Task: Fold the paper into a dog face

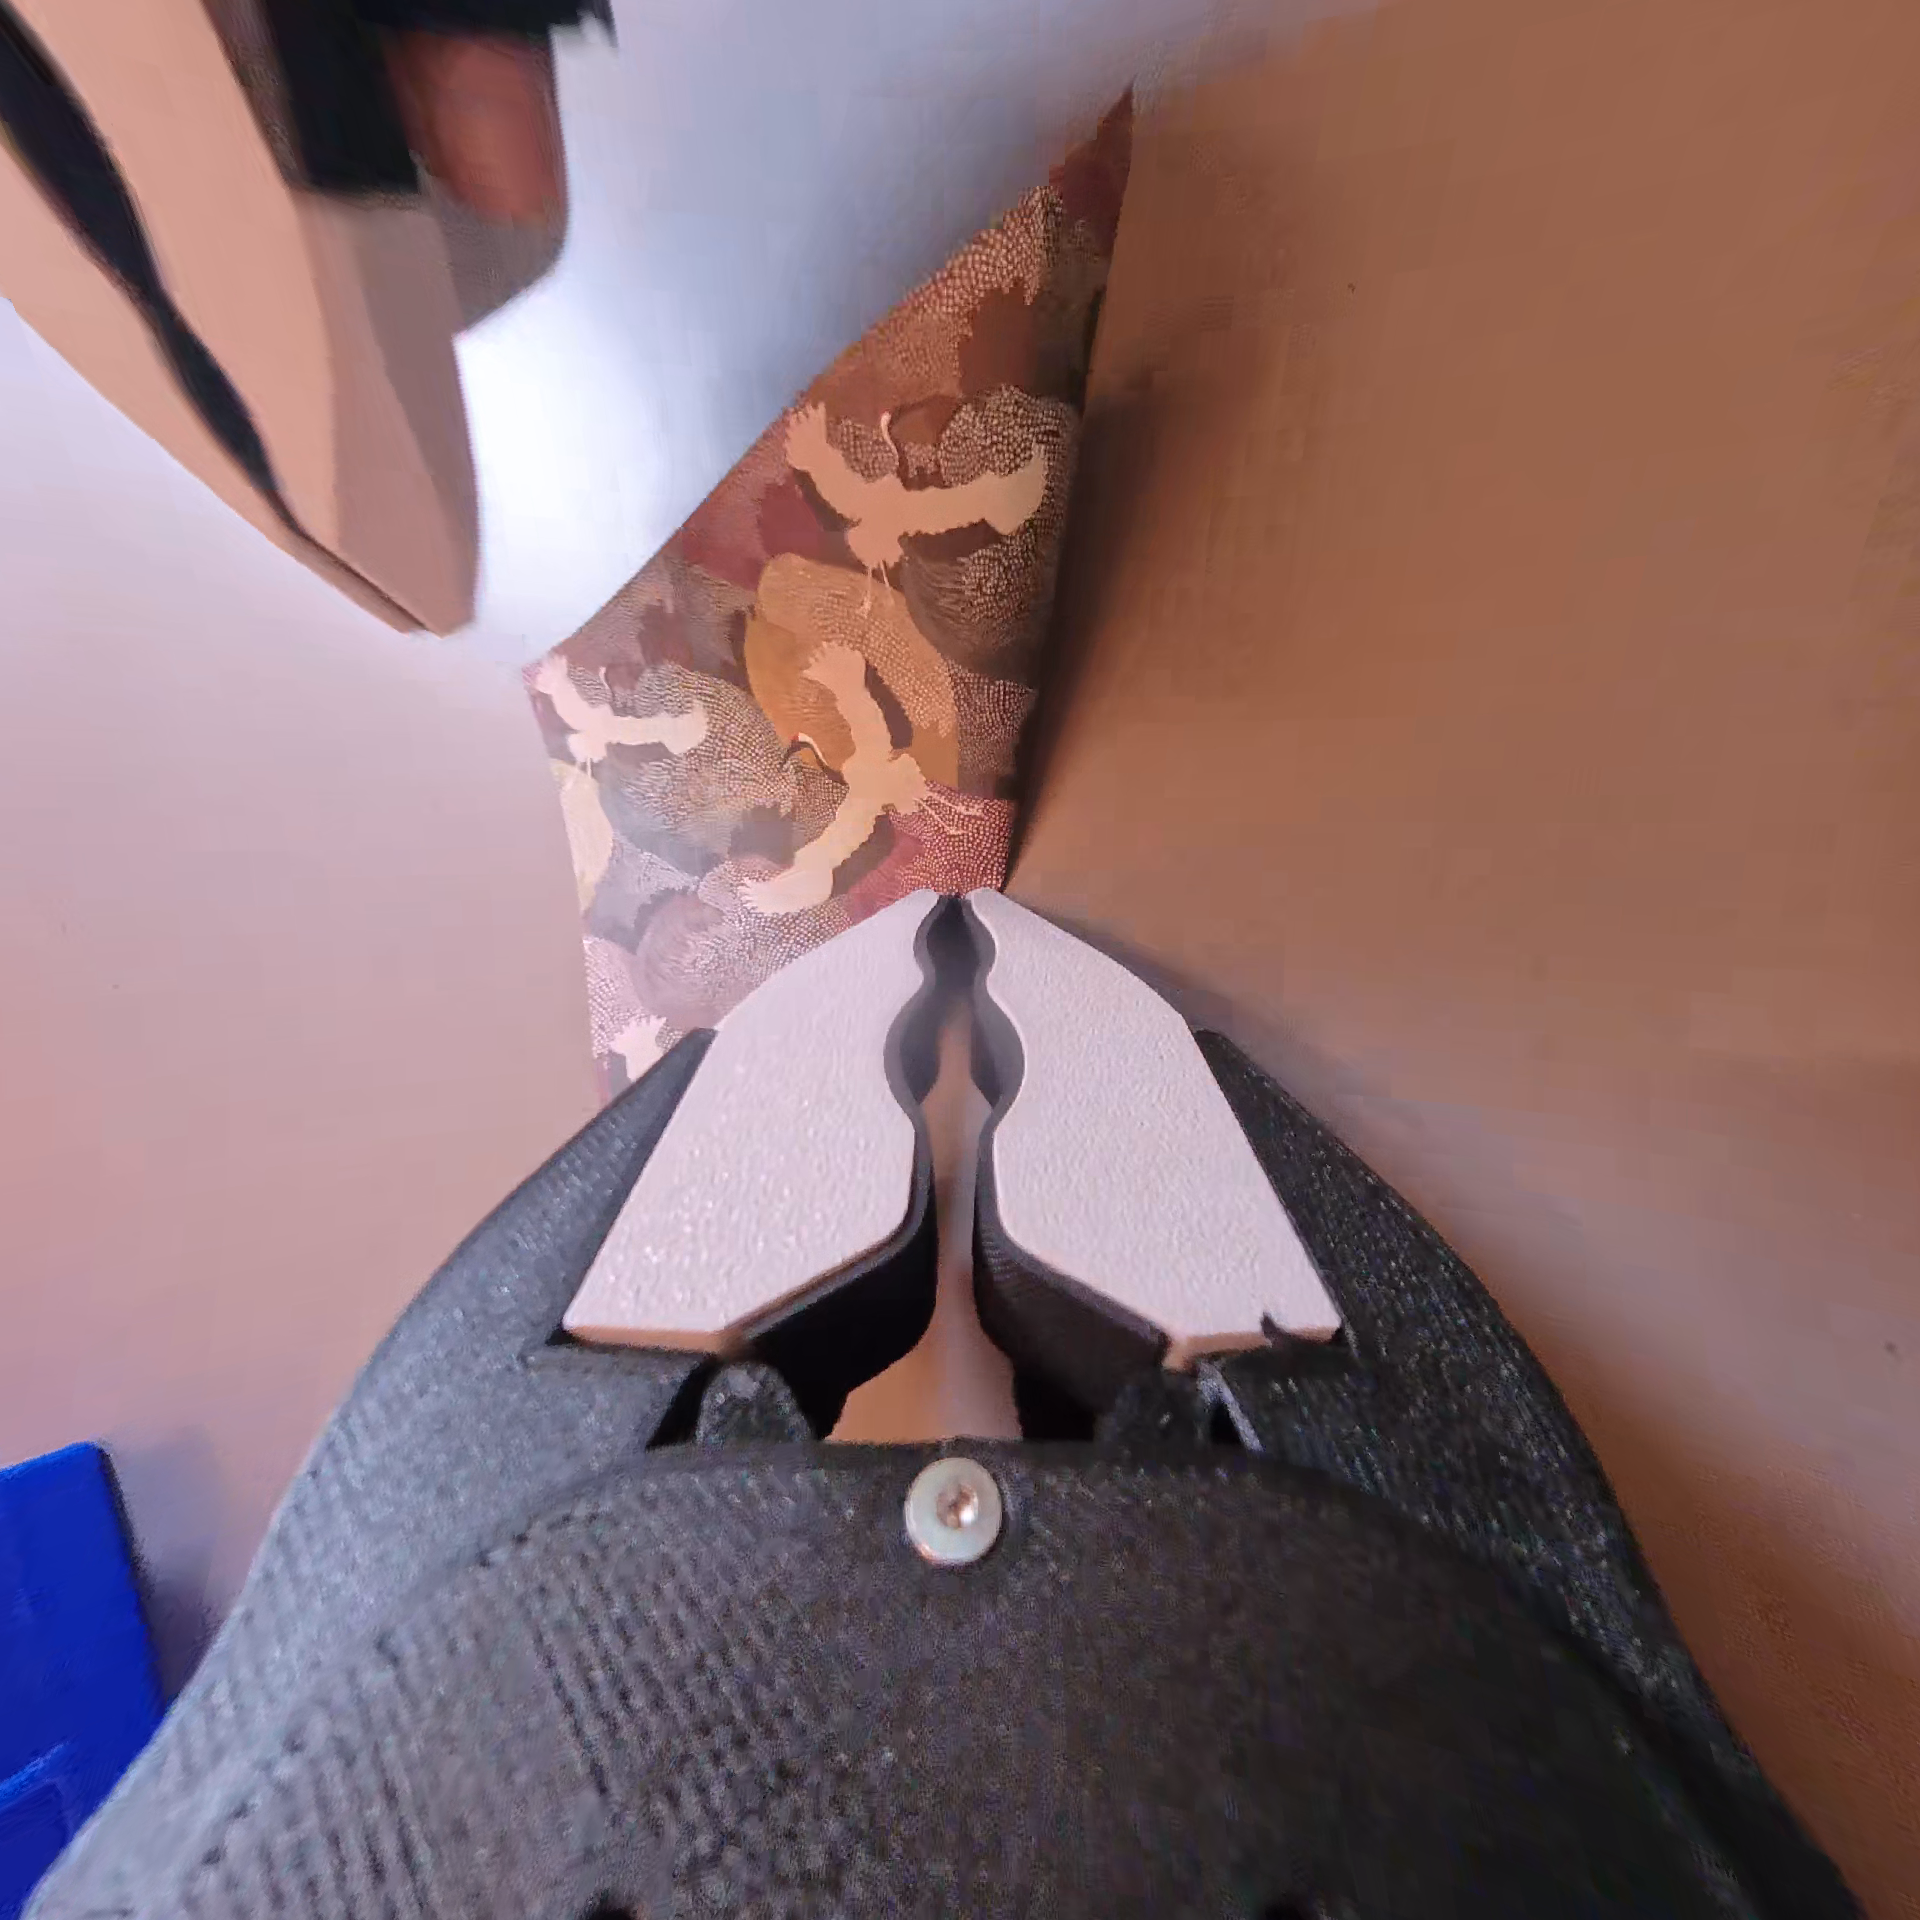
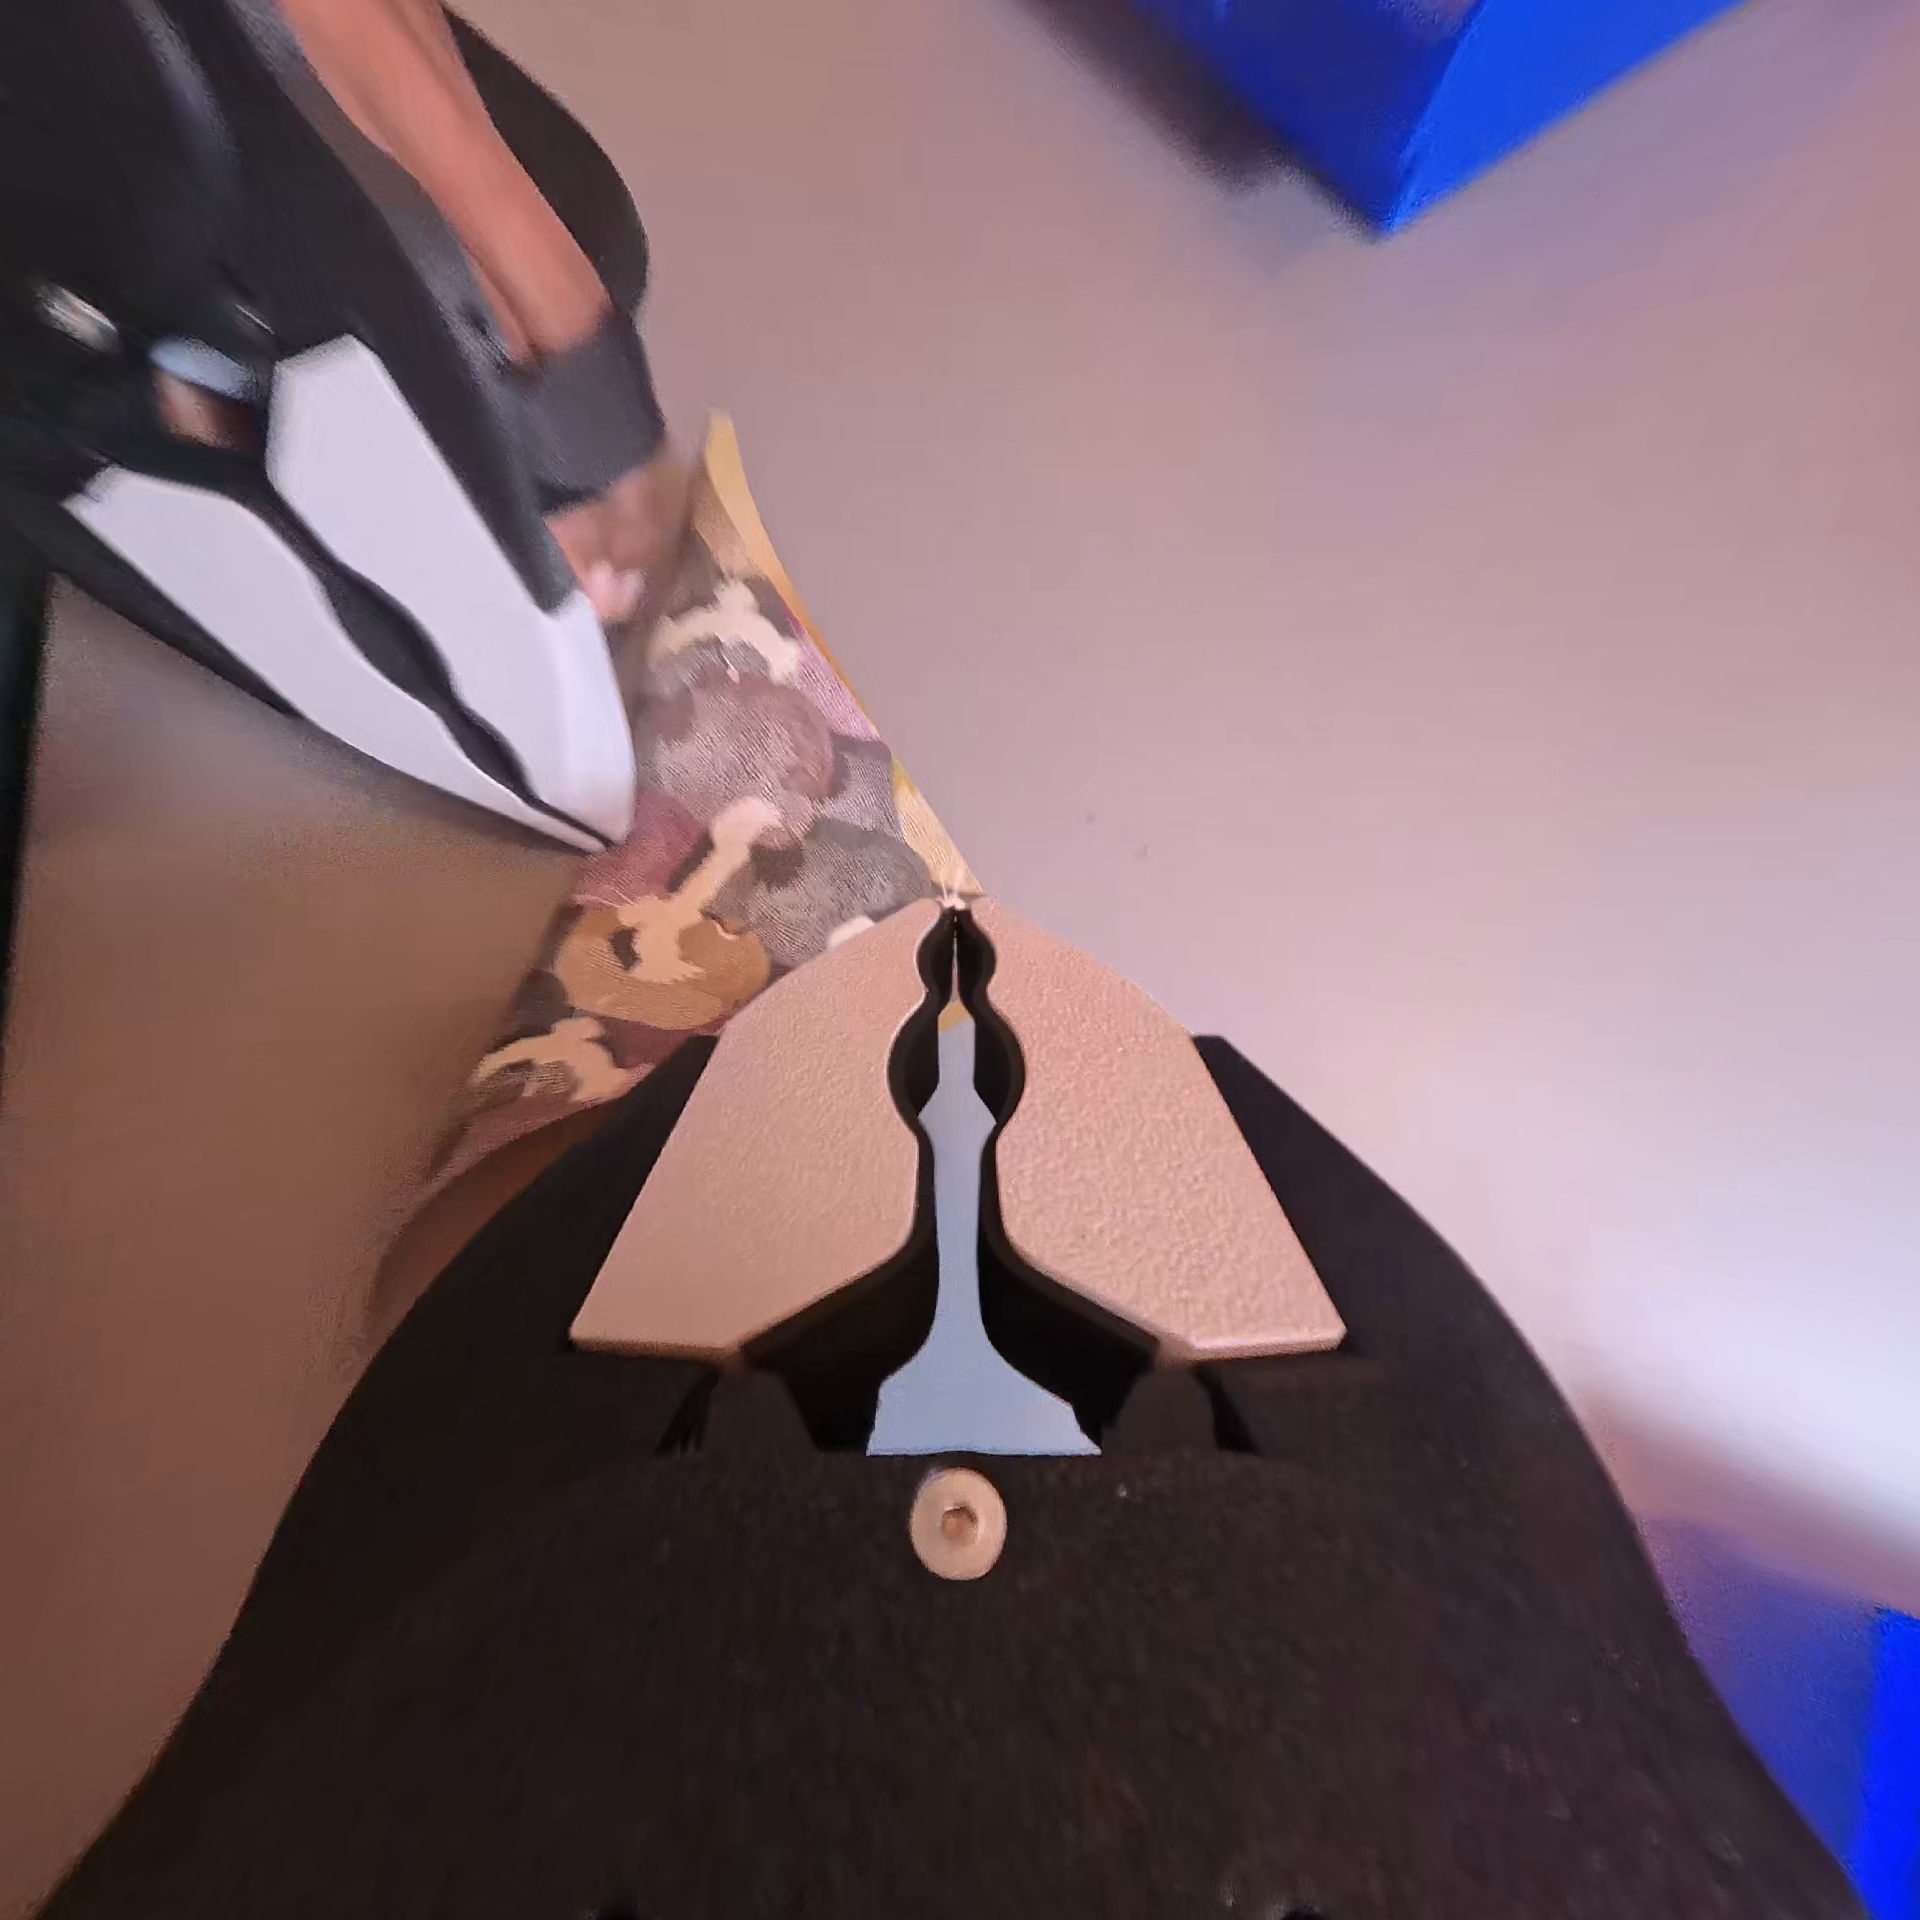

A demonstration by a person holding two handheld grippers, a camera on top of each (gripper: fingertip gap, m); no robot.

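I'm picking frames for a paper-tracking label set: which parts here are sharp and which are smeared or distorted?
Left wrist view: the patterned paper and left gripper are sharp, while the right gripper at upper left is motion-smeared. Right wrist view: the paper is blurred and the blue box soft; both views show wide-angle bending.

Motion blur smears the other gripper (image 1: 312,312) in the left wrist view; frame edges crop the blue objects (image 2: 1455,94).

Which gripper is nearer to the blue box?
Probably the left, though neither is close. The left gripper grips the paper, with the blue box low beside its body. The right gripper grips the paper too, with the box at that view's far edge.
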